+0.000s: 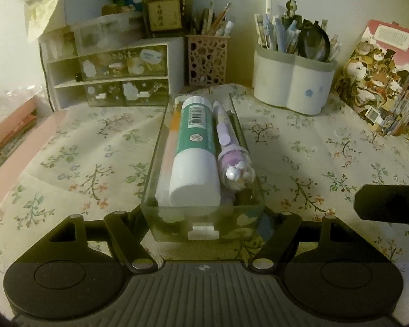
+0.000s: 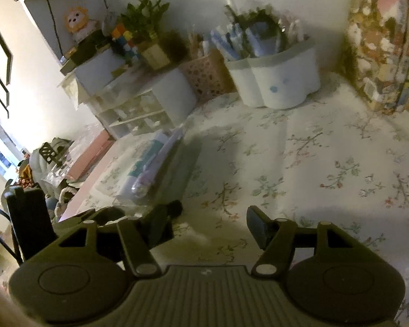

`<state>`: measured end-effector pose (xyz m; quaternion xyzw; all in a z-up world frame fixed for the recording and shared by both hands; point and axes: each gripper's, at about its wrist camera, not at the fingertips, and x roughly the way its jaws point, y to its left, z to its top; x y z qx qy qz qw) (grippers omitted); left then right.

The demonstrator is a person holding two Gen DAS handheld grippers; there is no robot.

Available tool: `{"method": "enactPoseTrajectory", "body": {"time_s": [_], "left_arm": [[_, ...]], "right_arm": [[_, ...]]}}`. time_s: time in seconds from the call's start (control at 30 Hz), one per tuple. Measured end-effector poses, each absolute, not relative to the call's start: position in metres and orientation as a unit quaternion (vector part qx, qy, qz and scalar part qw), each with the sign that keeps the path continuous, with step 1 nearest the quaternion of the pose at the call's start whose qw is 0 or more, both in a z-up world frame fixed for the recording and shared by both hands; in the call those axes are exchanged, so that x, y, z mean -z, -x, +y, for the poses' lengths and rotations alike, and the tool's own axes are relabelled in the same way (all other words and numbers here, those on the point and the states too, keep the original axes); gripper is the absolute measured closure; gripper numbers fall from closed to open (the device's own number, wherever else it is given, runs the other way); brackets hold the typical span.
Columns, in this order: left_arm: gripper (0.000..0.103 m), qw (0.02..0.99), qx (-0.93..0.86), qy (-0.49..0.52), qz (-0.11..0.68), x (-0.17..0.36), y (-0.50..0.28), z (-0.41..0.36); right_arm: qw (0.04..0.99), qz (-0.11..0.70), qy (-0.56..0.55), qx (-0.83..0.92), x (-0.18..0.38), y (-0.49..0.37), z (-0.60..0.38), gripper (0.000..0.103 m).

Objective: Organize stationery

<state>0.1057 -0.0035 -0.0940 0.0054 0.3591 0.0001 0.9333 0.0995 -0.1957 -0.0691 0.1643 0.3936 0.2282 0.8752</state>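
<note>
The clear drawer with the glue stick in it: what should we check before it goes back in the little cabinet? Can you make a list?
1. Left gripper has the clear drawer by its near end: ok, the jaws are shut on its sides.
2. Glue stick and purple pen lie flat inside: ok.
3. Nothing sticks up over the drawer's rim: cannot tell, the glue stick looks tall.
4. An empty slot waits in the drawer cabinet: ok, an open gap shows at its left.
5. Path over the floral tablecloth is free: ok.
6. Right gripper is out of the way: ok, open and holding nothing, off to the drawer's right.
</note>
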Motion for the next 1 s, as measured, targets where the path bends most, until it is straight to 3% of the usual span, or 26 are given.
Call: {"method": "enactPoseTrajectory", "body": {"time_s": [0.13, 0.67, 0.8, 1.0], "left_arm": [[0.029, 0.927, 0.004, -0.007, 0.376, 0.091, -0.109, -0.003], [0.005, 0.935, -0.034, -0.017, 0.351, 0.051, -0.058, 0.006], [0.005, 0.94, -0.054, -0.006, 0.336, 0.034, -0.044, 0.013], [0.005, 0.942, -0.064, -0.003, 0.329, 0.018, -0.029, 0.012]], "right_arm": [[0.876, 0.395, -0.169, -0.22, 0.071, -0.094, -0.201, 0.041], [0.893, 0.363, -0.141, -0.226, 0.049, -0.071, -0.197, 0.041], [0.896, 0.353, -0.131, -0.235, 0.041, -0.065, -0.192, 0.026], [0.901, 0.342, -0.12, -0.239, 0.029, -0.059, -0.185, 0.017]]}}
